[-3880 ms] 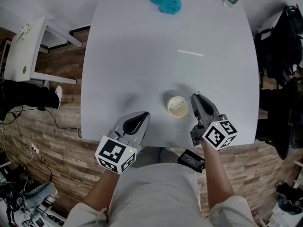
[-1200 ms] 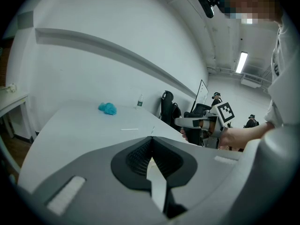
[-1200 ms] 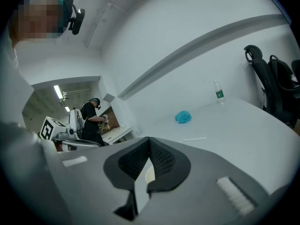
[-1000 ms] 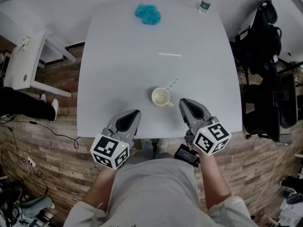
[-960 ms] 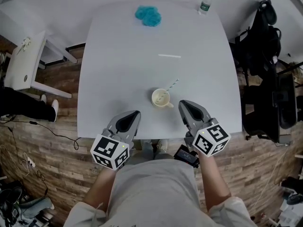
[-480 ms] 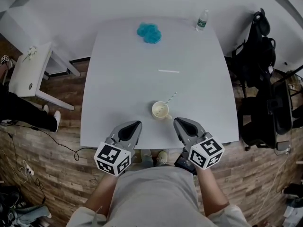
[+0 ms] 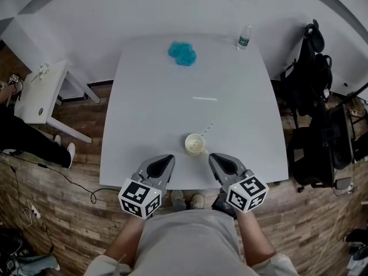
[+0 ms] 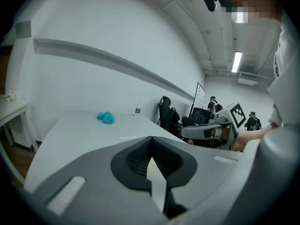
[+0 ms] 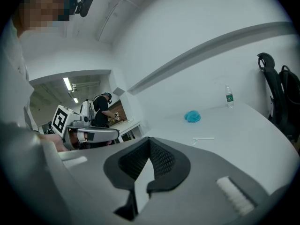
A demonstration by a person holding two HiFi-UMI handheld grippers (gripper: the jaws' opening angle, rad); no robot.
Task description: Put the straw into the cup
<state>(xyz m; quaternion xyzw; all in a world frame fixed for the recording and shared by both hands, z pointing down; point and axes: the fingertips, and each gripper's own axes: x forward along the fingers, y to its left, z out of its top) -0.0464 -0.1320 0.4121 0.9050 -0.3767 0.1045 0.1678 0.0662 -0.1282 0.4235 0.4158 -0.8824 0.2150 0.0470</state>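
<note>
— Gripper status, left gripper (image 7: 167, 159) and right gripper (image 7: 214, 156)?
— Both clenched, empty; held at near table (image 7: 149, 96) edge, flanking cup (image 7: 195, 144), clear of it
— Straw (image 7: 208, 129) location?
— Inside cup, leaning on far rim; hence, by judgement, no grasp required

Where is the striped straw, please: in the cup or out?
In. The straw leans from the cup, its lower end inside the rim.
</note>
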